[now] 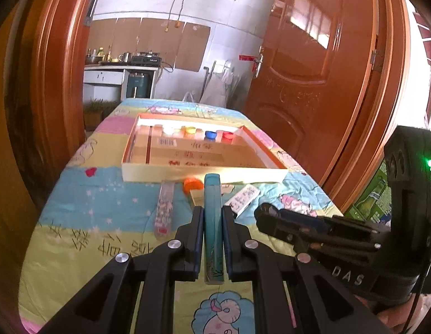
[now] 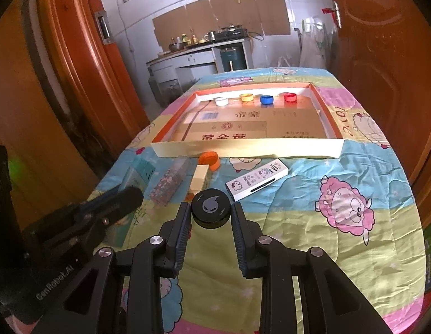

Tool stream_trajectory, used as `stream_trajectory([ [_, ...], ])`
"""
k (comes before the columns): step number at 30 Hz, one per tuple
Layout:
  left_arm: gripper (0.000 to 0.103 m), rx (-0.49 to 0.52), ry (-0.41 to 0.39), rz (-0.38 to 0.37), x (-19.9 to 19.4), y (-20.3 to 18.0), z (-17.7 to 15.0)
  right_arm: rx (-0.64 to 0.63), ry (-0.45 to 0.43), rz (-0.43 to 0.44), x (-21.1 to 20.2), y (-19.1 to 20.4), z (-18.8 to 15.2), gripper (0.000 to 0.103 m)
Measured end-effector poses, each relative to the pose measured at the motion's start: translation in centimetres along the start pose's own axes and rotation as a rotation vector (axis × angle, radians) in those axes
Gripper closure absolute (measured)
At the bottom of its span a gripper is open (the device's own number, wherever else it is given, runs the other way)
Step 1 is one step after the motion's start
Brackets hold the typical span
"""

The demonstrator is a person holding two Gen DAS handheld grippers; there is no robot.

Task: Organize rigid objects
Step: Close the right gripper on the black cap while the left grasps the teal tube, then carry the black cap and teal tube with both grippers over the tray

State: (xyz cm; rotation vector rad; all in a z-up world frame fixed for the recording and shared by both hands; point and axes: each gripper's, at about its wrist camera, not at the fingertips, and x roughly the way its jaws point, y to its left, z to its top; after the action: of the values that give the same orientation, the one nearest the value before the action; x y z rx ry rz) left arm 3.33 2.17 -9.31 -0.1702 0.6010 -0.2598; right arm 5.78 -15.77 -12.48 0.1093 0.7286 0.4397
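Note:
My left gripper is shut on a slim teal box, held edge-up above the cloth; the same teal box shows in the right wrist view with the left gripper clamped on it. My right gripper is shut on a black round cap with a grey emblem. It also appears in the left wrist view as the right gripper, where its tips are hard to read. Ahead lies a shallow cardboard tray holding white, yellow, blue and red caps along its far wall.
On the cartoon cloth before the tray lie an orange cap, a cream block, a glittery clear box and a white cartoon-printed box. An open wooden door stands at the right, a door frame at the left.

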Motion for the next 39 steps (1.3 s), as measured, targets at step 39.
stream_trajectory([
  [39,0.09,-0.024,0.036,-0.044,7.1,-0.7,9.6,0.085,-0.074,-0.017,0.2,-4.9,7.4,0.073],
])
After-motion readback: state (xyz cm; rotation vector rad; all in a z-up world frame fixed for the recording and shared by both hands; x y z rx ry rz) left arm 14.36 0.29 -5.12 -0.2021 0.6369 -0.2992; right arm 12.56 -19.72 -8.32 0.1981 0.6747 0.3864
